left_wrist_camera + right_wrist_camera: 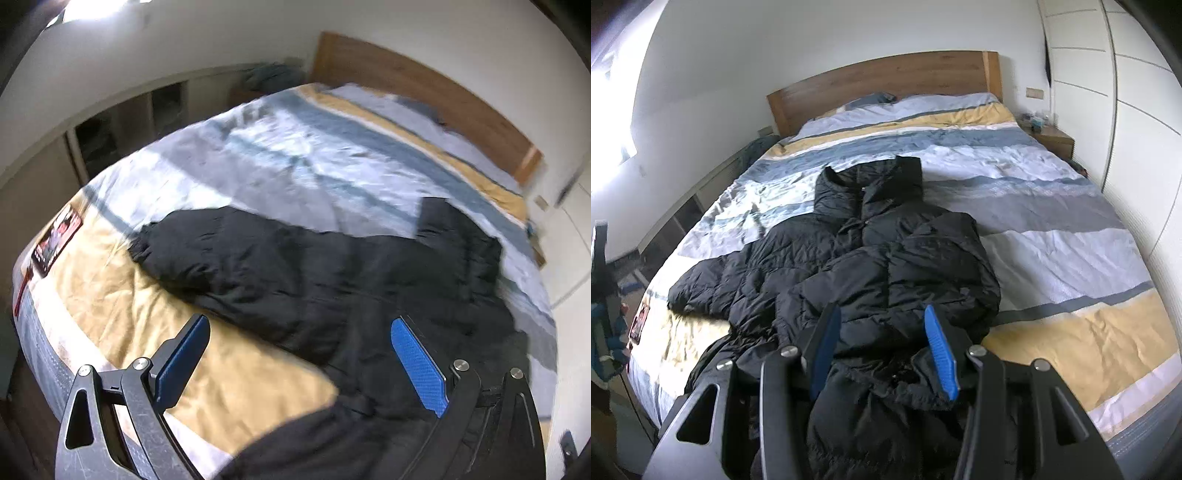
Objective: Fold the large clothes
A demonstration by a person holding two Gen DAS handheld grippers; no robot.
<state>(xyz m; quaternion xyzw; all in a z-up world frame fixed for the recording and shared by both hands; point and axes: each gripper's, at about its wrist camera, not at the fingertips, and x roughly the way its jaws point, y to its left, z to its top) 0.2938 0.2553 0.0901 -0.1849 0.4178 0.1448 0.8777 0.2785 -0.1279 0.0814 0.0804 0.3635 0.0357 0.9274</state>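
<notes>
My view: a black puffer jacket [879, 254] lies spread on the striped duvet [1052, 229] of a bed with a wooden headboard [886, 81], collar toward the headboard. My left gripper [299, 354] hangs above the jacket, jaws wide apart, holding nothing. My right gripper [882, 350] stands partly open over the hem; whether it grips fabric I cannot tell.

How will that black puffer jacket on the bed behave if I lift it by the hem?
The black puffer jacket will probably sag and drape: its quilted panels already lie crumpled on the striped duvet. It looks bulky yet likely light for its size. The shell has a slight sheen, so it may slip between the right gripper pads; one sleeve would probably trail.
</notes>
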